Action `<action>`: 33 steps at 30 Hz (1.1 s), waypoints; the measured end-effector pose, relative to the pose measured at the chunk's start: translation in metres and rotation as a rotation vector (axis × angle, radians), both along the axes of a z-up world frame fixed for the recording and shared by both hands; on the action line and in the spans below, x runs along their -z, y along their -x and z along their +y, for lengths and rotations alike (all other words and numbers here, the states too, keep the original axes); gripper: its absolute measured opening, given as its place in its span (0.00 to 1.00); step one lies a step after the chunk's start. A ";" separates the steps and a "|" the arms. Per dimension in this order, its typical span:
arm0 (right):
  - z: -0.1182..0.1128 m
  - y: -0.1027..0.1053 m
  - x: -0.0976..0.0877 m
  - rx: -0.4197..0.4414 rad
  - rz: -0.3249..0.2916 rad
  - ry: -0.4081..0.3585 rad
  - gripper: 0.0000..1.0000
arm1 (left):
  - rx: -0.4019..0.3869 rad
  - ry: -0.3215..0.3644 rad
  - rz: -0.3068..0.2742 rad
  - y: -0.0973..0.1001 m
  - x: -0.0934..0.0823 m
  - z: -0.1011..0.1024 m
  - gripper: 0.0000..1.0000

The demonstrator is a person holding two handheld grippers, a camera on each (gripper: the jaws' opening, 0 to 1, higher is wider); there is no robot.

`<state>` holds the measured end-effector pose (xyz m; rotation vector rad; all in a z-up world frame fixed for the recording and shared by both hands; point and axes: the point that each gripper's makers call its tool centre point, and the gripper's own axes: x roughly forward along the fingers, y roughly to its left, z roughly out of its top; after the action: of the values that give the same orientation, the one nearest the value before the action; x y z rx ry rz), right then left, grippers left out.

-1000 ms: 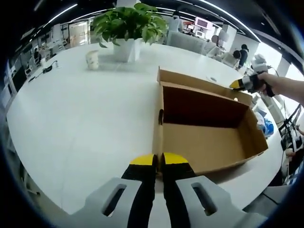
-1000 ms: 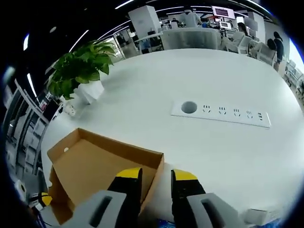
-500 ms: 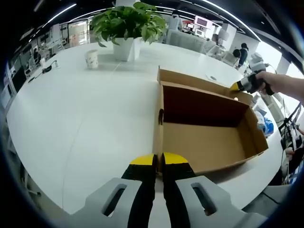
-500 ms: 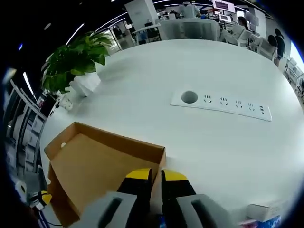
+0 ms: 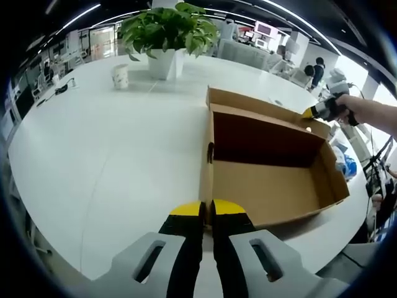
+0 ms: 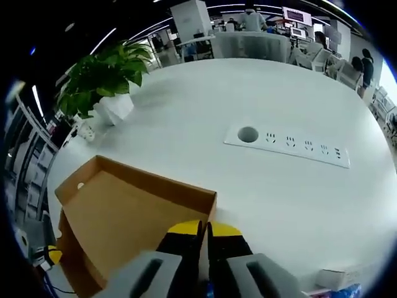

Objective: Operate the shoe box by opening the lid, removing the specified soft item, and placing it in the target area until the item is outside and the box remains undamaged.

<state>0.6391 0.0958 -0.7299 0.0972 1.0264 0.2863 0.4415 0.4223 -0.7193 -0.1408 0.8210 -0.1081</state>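
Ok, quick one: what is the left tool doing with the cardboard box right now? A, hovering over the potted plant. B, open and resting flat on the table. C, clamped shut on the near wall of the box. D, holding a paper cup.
C: in the left gripper view the left tool has its yellow tips pressed together on the near wall of the open cardboard box, far from the potted plant and the paper cup.

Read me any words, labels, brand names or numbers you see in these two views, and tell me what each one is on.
No text can be read in either view.
Cardboard box: plain brown walls, no print visible.
Paper cup near the potted plant: any marking is too small to read.
Socket strip set into the white table: only outlet holes, no legible labels.
Background screens: too blurred to read.
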 end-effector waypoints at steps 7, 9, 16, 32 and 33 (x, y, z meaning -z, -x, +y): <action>-0.001 -0.002 -0.011 0.006 -0.035 -0.003 0.00 | 0.005 0.002 0.003 0.001 0.000 -0.002 0.02; -0.001 -0.002 -0.013 0.005 -0.041 -0.004 0.00 | 0.007 0.003 0.005 0.001 -0.001 -0.003 0.02; -0.001 -0.003 -0.019 0.013 -0.053 -0.011 0.00 | 0.009 0.006 0.007 0.003 -0.002 -0.005 0.02; 0.003 -0.003 -0.042 0.007 -0.119 -0.034 0.00 | 0.001 0.013 0.010 0.004 -0.003 -0.005 0.02; 0.003 -0.004 -0.044 0.004 -0.124 -0.033 0.00 | 0.001 0.013 0.010 0.004 -0.003 -0.005 0.02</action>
<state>0.6432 0.0992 -0.6864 0.1099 0.8987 0.3022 0.4375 0.4176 -0.7164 -0.1528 0.8307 -0.1138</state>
